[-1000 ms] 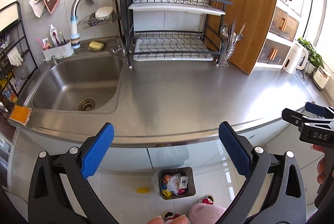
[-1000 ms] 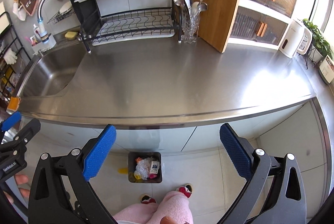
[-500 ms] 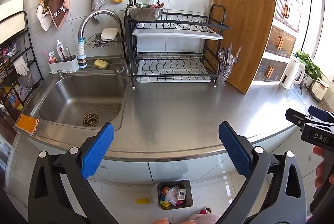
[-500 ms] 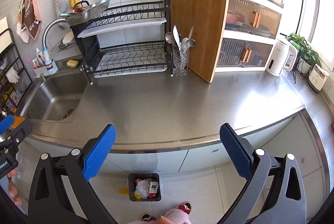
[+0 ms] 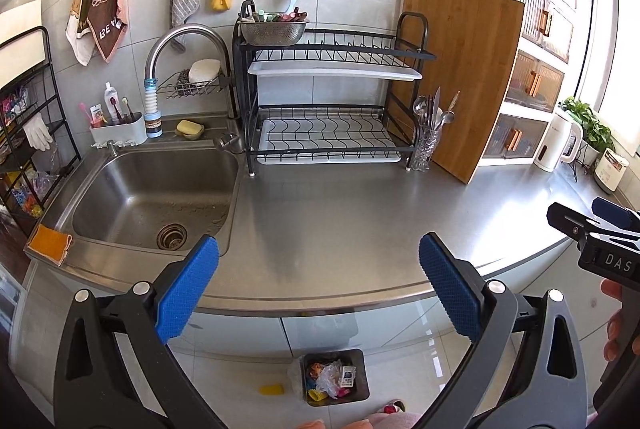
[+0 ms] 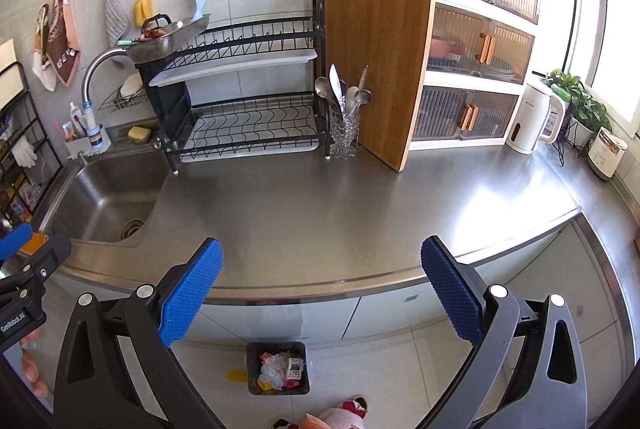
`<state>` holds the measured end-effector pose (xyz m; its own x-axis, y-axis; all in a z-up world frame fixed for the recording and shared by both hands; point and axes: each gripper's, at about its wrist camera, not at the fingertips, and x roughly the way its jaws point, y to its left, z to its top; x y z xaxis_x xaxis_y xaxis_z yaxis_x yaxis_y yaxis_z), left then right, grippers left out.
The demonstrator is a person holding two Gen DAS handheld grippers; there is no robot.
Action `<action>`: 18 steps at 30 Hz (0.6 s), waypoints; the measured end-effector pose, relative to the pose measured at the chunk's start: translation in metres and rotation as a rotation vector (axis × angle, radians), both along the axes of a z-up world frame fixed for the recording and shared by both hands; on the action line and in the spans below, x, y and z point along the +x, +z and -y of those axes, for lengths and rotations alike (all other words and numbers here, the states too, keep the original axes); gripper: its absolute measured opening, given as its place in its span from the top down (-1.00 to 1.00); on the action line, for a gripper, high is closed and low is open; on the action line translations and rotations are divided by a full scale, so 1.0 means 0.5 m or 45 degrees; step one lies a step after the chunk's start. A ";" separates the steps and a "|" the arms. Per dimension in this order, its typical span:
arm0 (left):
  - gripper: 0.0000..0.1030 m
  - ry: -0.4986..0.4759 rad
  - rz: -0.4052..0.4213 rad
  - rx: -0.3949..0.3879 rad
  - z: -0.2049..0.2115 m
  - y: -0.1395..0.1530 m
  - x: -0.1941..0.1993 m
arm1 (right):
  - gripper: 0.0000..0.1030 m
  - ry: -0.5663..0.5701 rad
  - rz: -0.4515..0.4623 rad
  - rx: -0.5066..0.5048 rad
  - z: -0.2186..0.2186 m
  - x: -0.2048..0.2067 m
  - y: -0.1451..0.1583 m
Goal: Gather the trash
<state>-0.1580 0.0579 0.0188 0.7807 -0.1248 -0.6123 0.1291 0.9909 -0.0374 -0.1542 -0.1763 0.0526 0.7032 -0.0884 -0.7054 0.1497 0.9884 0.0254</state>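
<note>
A small dark trash bin (image 5: 335, 376) stands on the floor below the counter, holding wrappers and a plastic bag; it also shows in the right wrist view (image 6: 278, 368). A yellow scrap (image 5: 271, 389) lies on the floor left of the bin, and shows in the right wrist view too (image 6: 237, 375). My left gripper (image 5: 318, 291) is open and empty, held above the counter's front edge. My right gripper (image 6: 320, 293) is open and empty, at the same height to the right. The steel counter (image 5: 360, 221) shows no trash.
A sink (image 5: 152, 197) is at the left with an orange cloth (image 5: 50, 244) on its rim. A black dish rack (image 5: 328, 101), a cutlery glass (image 5: 426, 145) and an upright cutting board (image 5: 460, 77) stand at the back. A white kettle (image 6: 532, 121) stands far right.
Both grippers have risen and tilted up, so the wall and rack now fill more of each view and the bin sits lower. Both stay open and empty.
</note>
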 end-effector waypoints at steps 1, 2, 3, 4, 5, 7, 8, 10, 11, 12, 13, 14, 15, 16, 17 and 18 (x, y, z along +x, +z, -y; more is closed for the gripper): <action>-0.85 0.002 0.001 0.002 0.000 0.000 0.001 | -0.94 0.001 0.004 -0.003 -0.001 0.000 0.001; -0.85 0.002 0.001 0.001 -0.001 0.001 0.002 | -0.94 0.001 0.009 -0.007 -0.002 0.000 0.003; -0.85 0.003 0.003 0.001 -0.001 0.002 0.003 | -0.94 0.000 0.012 -0.008 -0.001 0.001 0.004; -0.85 0.004 0.006 0.002 -0.001 0.004 0.003 | -0.94 -0.001 0.012 -0.008 -0.001 0.002 0.004; -0.85 0.003 0.008 0.002 0.000 0.005 0.003 | -0.94 -0.001 0.010 -0.007 -0.001 0.004 0.004; -0.85 0.001 0.009 0.003 -0.001 0.006 0.005 | -0.94 0.000 0.010 -0.004 0.000 0.007 0.004; -0.85 0.003 0.010 0.004 -0.001 0.007 0.005 | -0.94 0.001 0.010 -0.004 0.000 0.007 0.004; -0.85 0.005 0.011 0.002 -0.002 0.007 0.006 | -0.94 0.005 0.008 -0.006 -0.002 0.009 0.004; -0.85 0.005 0.012 -0.002 -0.002 0.008 0.007 | -0.94 0.005 0.010 -0.006 -0.003 0.009 0.005; -0.85 0.004 0.014 -0.006 -0.003 0.009 0.007 | -0.94 0.006 0.011 -0.007 -0.003 0.009 0.006; -0.85 0.003 0.015 -0.007 -0.004 0.010 0.008 | -0.94 0.006 0.012 -0.008 -0.003 0.010 0.006; -0.85 0.004 0.016 -0.007 -0.005 0.011 0.009 | -0.94 0.005 0.013 -0.007 -0.003 0.011 0.007; -0.85 0.004 0.017 -0.008 -0.006 0.012 0.010 | -0.94 0.003 0.014 -0.009 -0.004 0.013 0.008; -0.85 0.005 0.018 -0.008 -0.006 0.012 0.011 | -0.94 0.002 0.015 -0.011 -0.004 0.013 0.009; -0.85 0.007 0.019 -0.009 -0.007 0.013 0.012 | -0.94 0.003 0.016 -0.011 -0.005 0.014 0.009; -0.85 0.009 0.018 -0.009 -0.008 0.013 0.014 | -0.94 0.004 0.016 -0.009 -0.006 0.015 0.010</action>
